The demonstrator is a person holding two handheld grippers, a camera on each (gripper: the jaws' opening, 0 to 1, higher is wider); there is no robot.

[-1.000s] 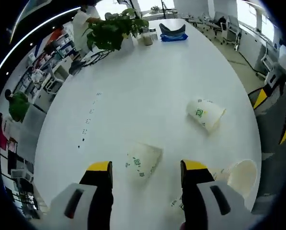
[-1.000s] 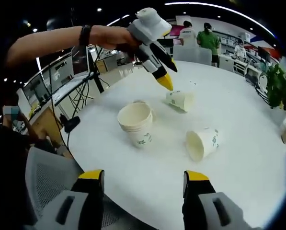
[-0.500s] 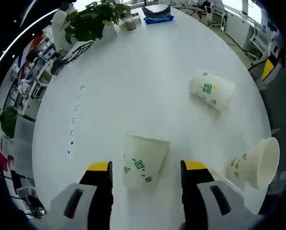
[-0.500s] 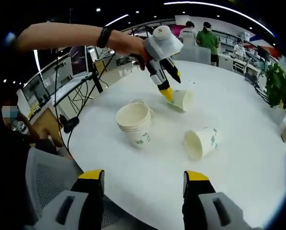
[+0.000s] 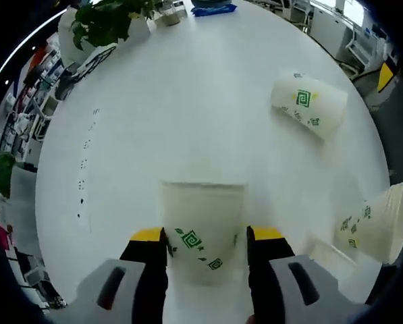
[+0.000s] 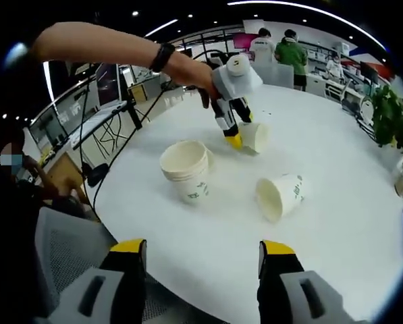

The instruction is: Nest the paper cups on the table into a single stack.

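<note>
A white paper cup (image 5: pixel 202 226) with green print lies on its side on the white round table (image 5: pixel 187 101), and my left gripper (image 5: pixel 206 235) has its yellow-tipped jaws pressed against the cup's two sides. In the right gripper view the same left gripper (image 6: pixel 235 138), held by a person's hand, sits at that cup (image 6: pixel 256 136). A second cup (image 5: pixel 308 108) (image 6: pixel 280 196) lies on its side. A nested stack of cups (image 5: pixel 373 223) (image 6: pixel 186 169) stands mouth up. My right gripper (image 6: pixel 203 248) is open near the table's edge, holding nothing.
A potted plant (image 5: pixel 110 17) and a blue item (image 5: pixel 211 8) stand at the table's far end. A grey chair (image 6: pixel 66 250) is by the near edge. Desks with screens (image 6: pixel 106 94) and two people (image 6: pixel 279 50) are beyond the table.
My left gripper has come down over the lying cup and its jaws have narrowed onto the cup's sides. My right gripper has stayed put and open.
</note>
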